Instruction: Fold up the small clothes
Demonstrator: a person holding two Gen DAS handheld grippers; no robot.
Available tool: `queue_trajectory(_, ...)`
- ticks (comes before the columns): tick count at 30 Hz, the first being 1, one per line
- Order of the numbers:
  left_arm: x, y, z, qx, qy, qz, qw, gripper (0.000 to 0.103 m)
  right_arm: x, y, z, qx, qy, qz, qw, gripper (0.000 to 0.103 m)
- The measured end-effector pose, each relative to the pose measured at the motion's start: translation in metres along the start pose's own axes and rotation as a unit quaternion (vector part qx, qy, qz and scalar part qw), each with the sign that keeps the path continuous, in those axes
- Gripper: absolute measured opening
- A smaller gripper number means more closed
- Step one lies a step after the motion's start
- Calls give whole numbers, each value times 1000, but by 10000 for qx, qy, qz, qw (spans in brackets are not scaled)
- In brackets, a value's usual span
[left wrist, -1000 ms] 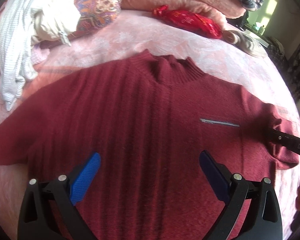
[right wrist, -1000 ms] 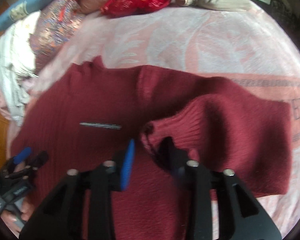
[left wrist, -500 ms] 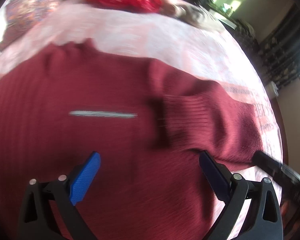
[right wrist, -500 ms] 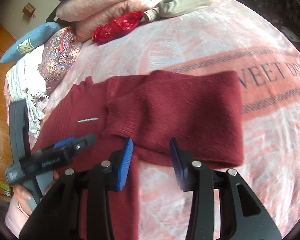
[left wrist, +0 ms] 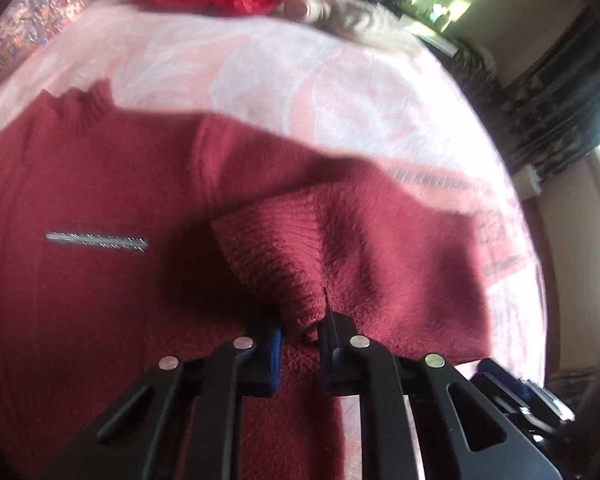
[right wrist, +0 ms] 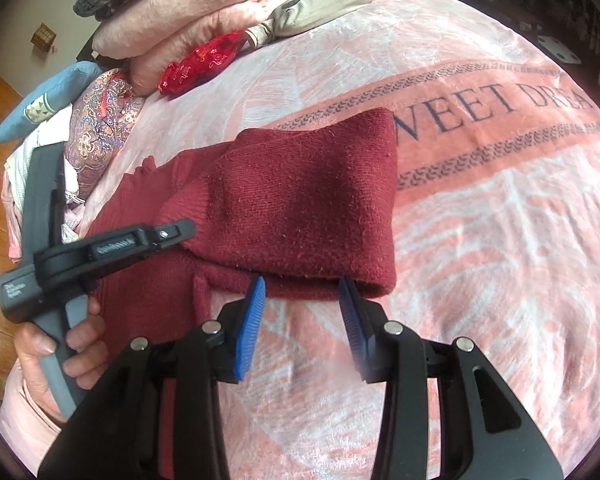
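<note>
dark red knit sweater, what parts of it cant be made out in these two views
- Left wrist view: the dark red knit sweater is cut off at the left and bottom edges, so its other sleeve and hem are unseen; motion blur smears the far shoulder.
- Left wrist view: the ribbed cuff tip is hidden between the shut left hand-held gripper.
- Right wrist view: the open right hand-held gripper covers the body's lower part.

Dark capitals on the pink blanket (right wrist: 500, 184) read "WEET DREA", cut off at the sweater (right wrist: 308, 208) and the frame's right edge. Small print on the left gripper (right wrist: 100, 252), at the frame's left, was too blurred to read.
</note>
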State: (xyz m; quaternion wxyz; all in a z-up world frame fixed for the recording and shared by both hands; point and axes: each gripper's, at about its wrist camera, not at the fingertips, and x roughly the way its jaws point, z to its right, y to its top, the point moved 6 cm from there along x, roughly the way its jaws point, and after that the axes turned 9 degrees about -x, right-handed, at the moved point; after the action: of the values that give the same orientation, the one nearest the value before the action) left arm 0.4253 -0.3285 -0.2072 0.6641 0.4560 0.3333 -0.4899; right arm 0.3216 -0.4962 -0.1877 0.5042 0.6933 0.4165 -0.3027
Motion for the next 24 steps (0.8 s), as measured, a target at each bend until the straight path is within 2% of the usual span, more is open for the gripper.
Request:
queue_trajectory(3,-25,10,-10,4,-7,335,9994,13,-2,0,-2,38,36,22,10000,39)
queue_trajectory(6,-58,23,-37,-114,-34,654,9978,13,-5,0,-5,60,74,51,9999,39)
queue_trajectory(11,-106,43,-107,-157,302,1179,9924,13,2,4,-20,21,193,12,9998,39)
queue_trajectory(14,-122,48,-154,-317,506,1299,9897,13,14,11,-37,-8,394,-71,9992,39)
queue_trajectory(19,-127,48,-225,-747,825,1276,9856,13,44,20,-65,88,725,-324,9968,41)
queue_trajectory(24,-128,41,-264,-997,955,1212,9830,13,67,27,-81,145,779,-454,9958,46)
